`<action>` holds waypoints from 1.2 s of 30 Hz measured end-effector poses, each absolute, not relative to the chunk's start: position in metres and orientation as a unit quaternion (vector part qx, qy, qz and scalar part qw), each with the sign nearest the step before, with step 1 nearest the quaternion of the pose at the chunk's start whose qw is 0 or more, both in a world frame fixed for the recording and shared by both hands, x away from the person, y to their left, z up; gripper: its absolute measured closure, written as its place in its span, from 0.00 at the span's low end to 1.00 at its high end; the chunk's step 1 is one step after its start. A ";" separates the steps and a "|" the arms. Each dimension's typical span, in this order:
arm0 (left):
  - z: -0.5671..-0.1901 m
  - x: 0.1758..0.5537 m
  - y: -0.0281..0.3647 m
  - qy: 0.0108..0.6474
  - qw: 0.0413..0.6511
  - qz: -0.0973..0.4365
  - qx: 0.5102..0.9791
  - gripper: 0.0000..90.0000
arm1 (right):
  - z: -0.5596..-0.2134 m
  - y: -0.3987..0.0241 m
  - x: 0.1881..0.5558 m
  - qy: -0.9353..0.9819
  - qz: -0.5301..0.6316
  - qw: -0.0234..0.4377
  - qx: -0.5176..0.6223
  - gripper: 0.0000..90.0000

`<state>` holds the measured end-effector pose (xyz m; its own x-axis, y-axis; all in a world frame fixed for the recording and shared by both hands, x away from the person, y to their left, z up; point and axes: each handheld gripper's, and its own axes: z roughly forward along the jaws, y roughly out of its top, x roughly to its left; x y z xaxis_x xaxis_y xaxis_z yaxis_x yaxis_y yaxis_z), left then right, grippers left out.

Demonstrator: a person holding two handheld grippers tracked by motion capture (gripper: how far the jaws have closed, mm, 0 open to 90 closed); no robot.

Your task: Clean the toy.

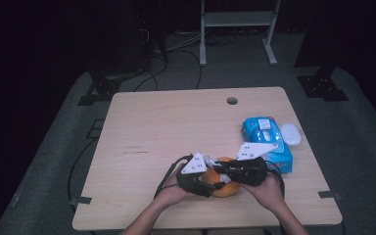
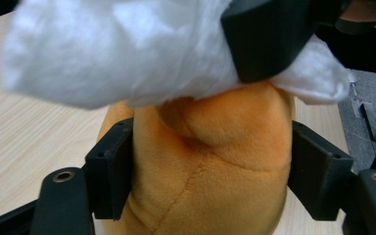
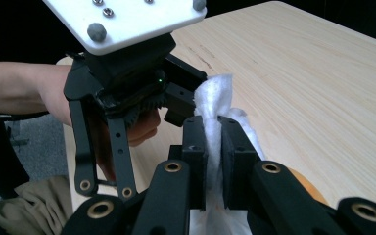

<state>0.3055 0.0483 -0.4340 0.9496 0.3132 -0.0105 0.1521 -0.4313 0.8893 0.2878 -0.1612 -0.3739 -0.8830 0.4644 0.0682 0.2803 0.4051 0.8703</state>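
One orange plush toy (image 2: 210, 161) sits at the near edge of the worktop (image 1: 176, 122), about centre, between the person's two hands. In the left gripper view the left tongs (image 2: 210, 171) are clamped on the toy's body, one black jaw pressing each side, plush bulging between them. The toy's point in the high view is just under the two grippers (image 1: 225, 188), mostly covered by them.

One white fluffy wad, prob. stuffing or tissue (image 3: 215, 122), comes off the top of the toy. In the right gripper view the right tongs (image 3: 214, 161) are together on that wad, jaws nearly touching w/ a thin white strip pinched between. Same wad fills the upper part of the left gripper view (image 2: 117, 54), a jaw of the other tongs biting it at upper right.

Left tongs (image 1: 203, 183) and right tongs (image 1: 235, 171) lie close, tips meeting over the toy; 2 grey three-cornered plates on top.

Right of the toy: 1 blue wipes pack (image 1: 267, 139), and just beside its far right a white oval lid-like item (image 1: 291, 133), 1 pc. One round hole (image 1: 232, 101) at the far side of the worktop.
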 end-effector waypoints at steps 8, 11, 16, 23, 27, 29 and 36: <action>-0.437 0.317 0.063 0.158 0.531 0.050 0.831 0.34 | -0.382 -0.194 0.296 0.820 0.489 0.118 0.272 0.91; -0.439 0.322 0.068 0.174 0.538 0.037 0.824 0.34 | -0.390 -0.214 0.300 0.810 0.489 0.121 0.301 0.91; -0.440 0.327 0.072 0.190 0.546 0.027 0.816 0.34 | -0.394 -0.216 0.292 0.804 0.501 0.112 0.301 0.91; -0.439 0.329 0.078 0.207 0.545 0.024 0.812 0.34 | -0.390 -0.190 0.284 0.820 0.499 0.113 0.255 0.91; -0.439 0.328 0.078 0.199 0.543 0.025 0.815 0.34 | -0.395 -0.201 0.295 0.810 0.507 0.105 0.277 0.91; -0.439 0.327 0.078 0.197 0.541 0.027 0.817 0.34 | -0.397 -0.210 0.302 0.799 0.510 0.108 0.298 0.91; -0.439 0.324 0.076 0.181 0.538 0.029 0.823 0.34 | -0.405 -0.227 0.320 0.771 0.521 0.108 0.349 0.91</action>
<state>0.3242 0.0758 -0.4388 0.9327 0.3289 -0.1480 0.2675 -0.3556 0.8955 0.3200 -0.2270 -0.4049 -0.7333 0.6507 0.1973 0.4259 0.2134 0.8792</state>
